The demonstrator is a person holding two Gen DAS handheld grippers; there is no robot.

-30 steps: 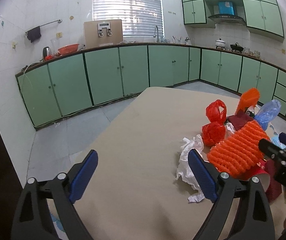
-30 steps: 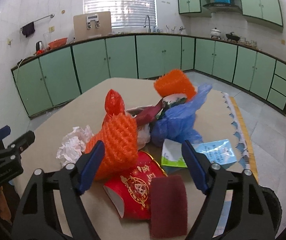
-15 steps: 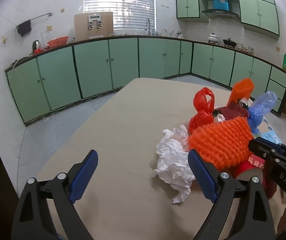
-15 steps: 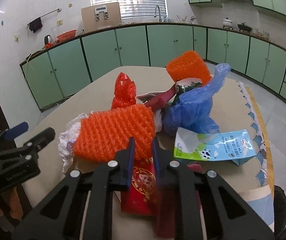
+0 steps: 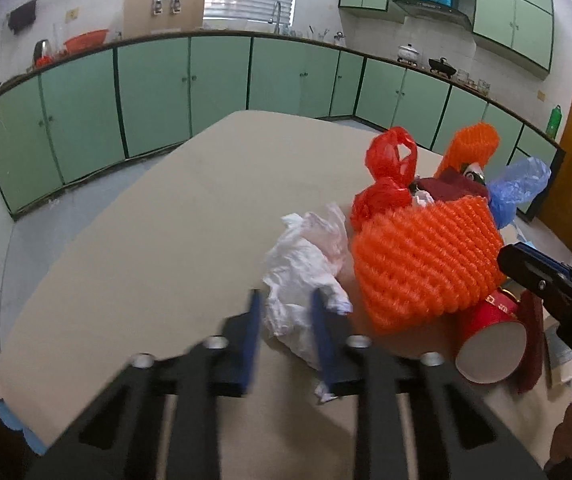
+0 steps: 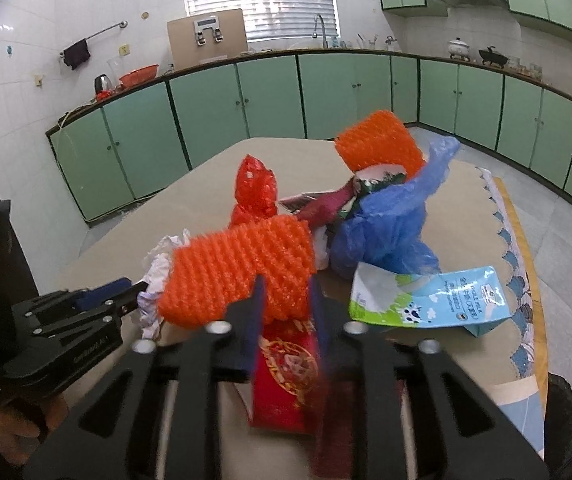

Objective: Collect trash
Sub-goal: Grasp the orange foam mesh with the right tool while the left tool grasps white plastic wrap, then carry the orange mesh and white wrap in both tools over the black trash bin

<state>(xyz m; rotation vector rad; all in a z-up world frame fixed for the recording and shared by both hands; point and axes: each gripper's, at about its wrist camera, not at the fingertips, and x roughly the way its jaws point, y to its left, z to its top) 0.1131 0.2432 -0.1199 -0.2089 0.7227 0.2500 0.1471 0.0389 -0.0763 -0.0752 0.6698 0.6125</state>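
Both grippers work at the trash pile on the beige table (image 5: 157,240).

The left gripper (image 5: 283,320) is closing its blurred jaws around the crumpled white plastic (image 5: 306,264), which lies just left of the big orange foam net (image 5: 426,256); the pads seem to press it. The right gripper (image 6: 286,312) is opening, jaws either side of the net's near edge (image 6: 241,268), above a red paper cup (image 6: 286,372); pad contact looks likely but smeared.
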